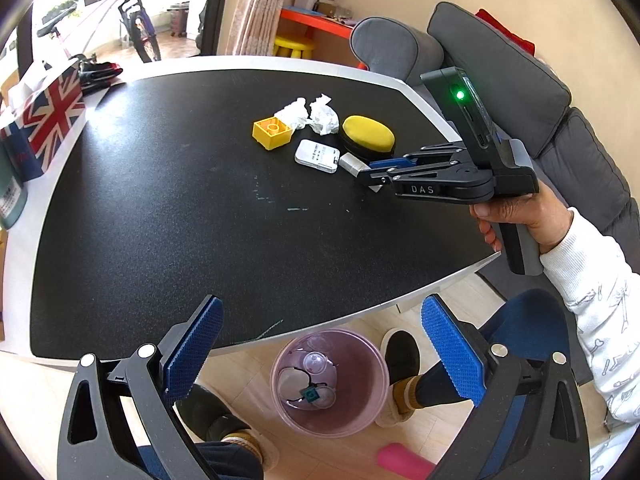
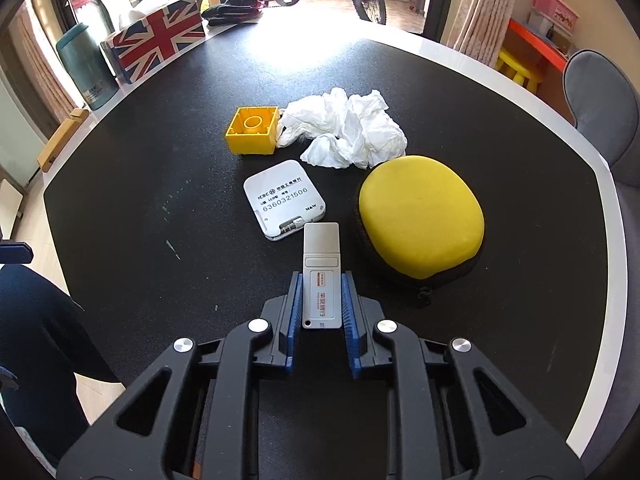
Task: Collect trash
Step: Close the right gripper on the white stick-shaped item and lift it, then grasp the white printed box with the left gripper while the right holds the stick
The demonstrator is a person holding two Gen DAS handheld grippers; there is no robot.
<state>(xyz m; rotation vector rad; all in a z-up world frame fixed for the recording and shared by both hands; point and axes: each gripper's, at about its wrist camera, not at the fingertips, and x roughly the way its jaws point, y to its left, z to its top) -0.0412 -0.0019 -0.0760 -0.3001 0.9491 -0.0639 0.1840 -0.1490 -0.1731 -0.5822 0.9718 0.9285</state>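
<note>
Right gripper point(image 2: 320, 300): your jaws are clamped on the grey stick point(image 2: 322, 276), pads on its two long edges near the tail end; the front half juts out ahead, over the table point(image 2: 160, 280).
Left gripper point(image 1: 316, 344): your jaws stand wide apart with nothing between them, poised over the table's near edge, above the bin point(image 1: 330, 384).
Stick, handling: it looks light, stiff and smooth-cased, so it could slip; a grip on the flat long edges seems the safe one.
Tissues point(image 2: 348, 132): two crumpled white wads, touching each other, just beside the yellow block point(image 2: 252, 130) at the far side of the cluster. They are likely feather-light and soft; pinch a bunched fold, not a loose corner.
Counts: two tissues, one stick, one grey card device point(image 2: 284, 198), one block, one yellow case point(image 2: 420, 216), one bin.
Bin: on the floor below the table edge, with some clear plastic bits already inside.
Not trash, by my judgement: the case, block and card device.
</note>
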